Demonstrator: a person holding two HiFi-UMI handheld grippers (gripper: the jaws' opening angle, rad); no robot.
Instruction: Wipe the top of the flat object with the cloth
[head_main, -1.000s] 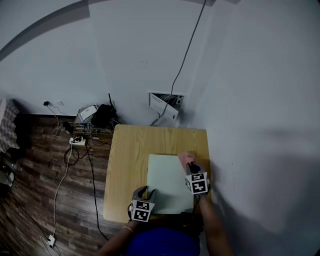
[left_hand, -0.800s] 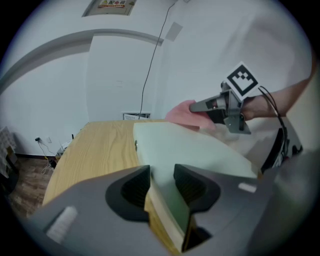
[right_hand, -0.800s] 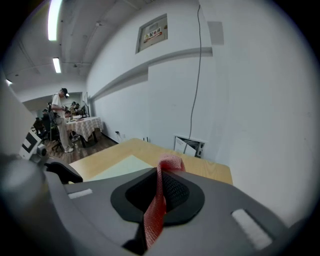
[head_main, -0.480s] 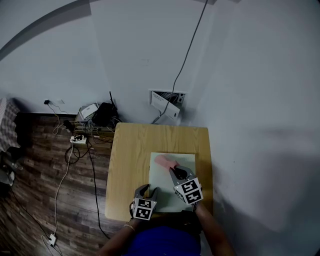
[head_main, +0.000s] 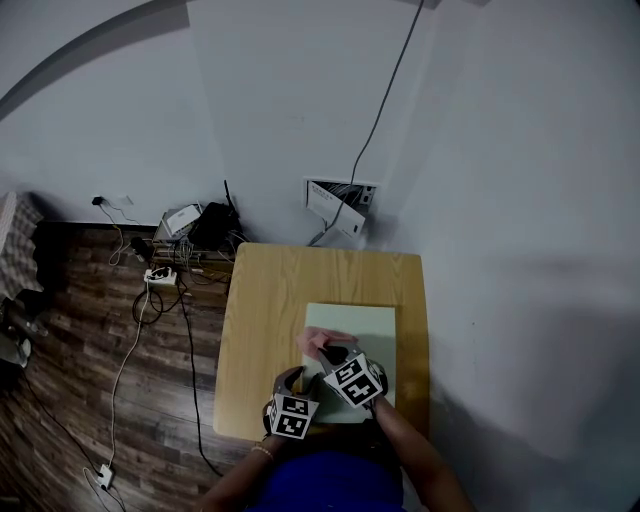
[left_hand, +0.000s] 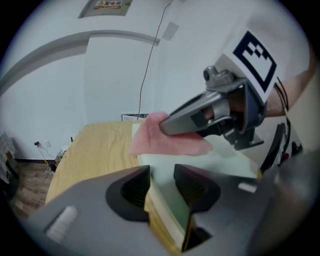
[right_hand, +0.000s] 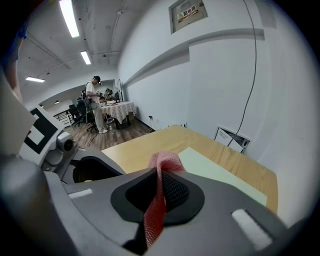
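A pale green board (head_main: 365, 335) lies flat on the right half of the wooden table (head_main: 262, 320). It is close to the near edge and apart from the far one.

The left gripper (head_main: 298, 379) is at the board's near-left corner. In the left gripper view its jaws stand apart astride that corner, with one beside the board's cream side face and the other over the green top. The green fills the gap between them, but no view shows clearly whether the pads press on it.

The right gripper (head_main: 334, 354) reaches over the board from the near side, just beside the left gripper. Its jaws are closed on a pink cloth (head_main: 320, 342). In the right gripper view a strip of the cloth is pinched between the pads and bunches up beyond the tips. In the left gripper view the rest of the cloth spreads flat on the board's top, by its left edge, and hangs slightly over that edge.

A cable (head_main: 375, 120) runs down the white wall (head_main: 250, 120) to an open box (head_main: 340, 205) behind the table's far edge. Wires and a power strip (head_main: 158, 277) lie on the wooden floor (head_main: 80, 340) off the far-left corner. In the right gripper view people (right_hand: 92, 105) stand far off in the room.
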